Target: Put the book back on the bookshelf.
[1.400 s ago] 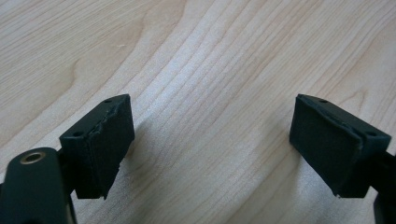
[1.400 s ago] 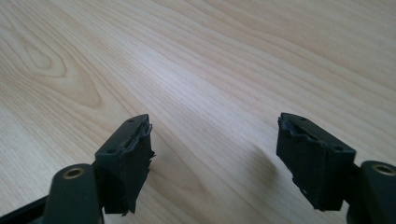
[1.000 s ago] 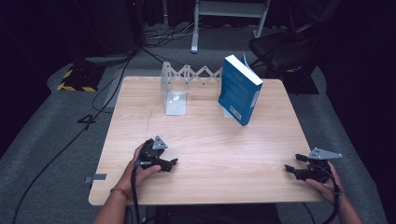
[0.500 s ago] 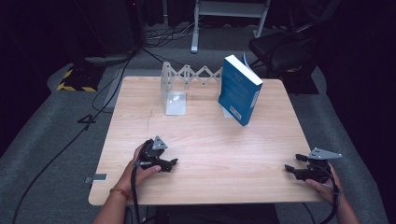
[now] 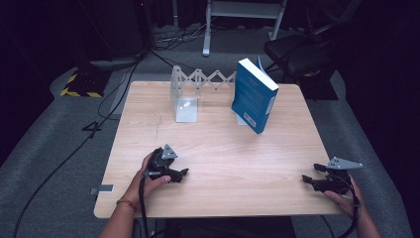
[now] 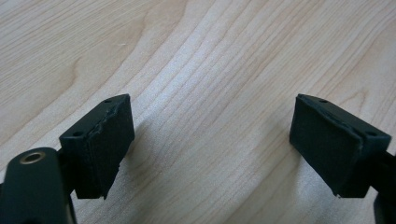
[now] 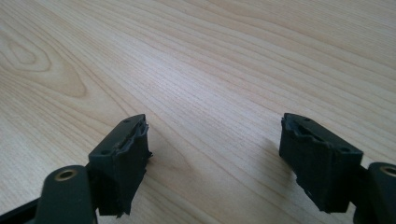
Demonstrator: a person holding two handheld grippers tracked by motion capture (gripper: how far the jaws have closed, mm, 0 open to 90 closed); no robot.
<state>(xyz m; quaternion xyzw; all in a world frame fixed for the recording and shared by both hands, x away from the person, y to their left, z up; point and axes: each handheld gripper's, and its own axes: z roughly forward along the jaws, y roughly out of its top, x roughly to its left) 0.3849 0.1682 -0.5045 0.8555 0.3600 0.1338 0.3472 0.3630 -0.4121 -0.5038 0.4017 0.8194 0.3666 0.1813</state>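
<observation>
Both grippers resting low on table [image 5: 148, 129], near edge, far from work

Left gripper [image 5: 184, 173]: jaws wide apart, nothing between, bare wood under pads [image 6: 105, 140]

Right gripper [image 5: 308, 179]: same, gaping, empty

Book [image 5: 253, 94] upright at far side, tilted, just beside right end of folding metal rack [image 5: 198, 84]

Judgement: reach is next step; approach book by spine edges, jaws level, squeeze square so it won't topple; other gripper steadies rack

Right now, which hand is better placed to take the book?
Probably the right: its gripper rests open at the table's near right, on the book's side. The left gripper sits farther across.
</observation>
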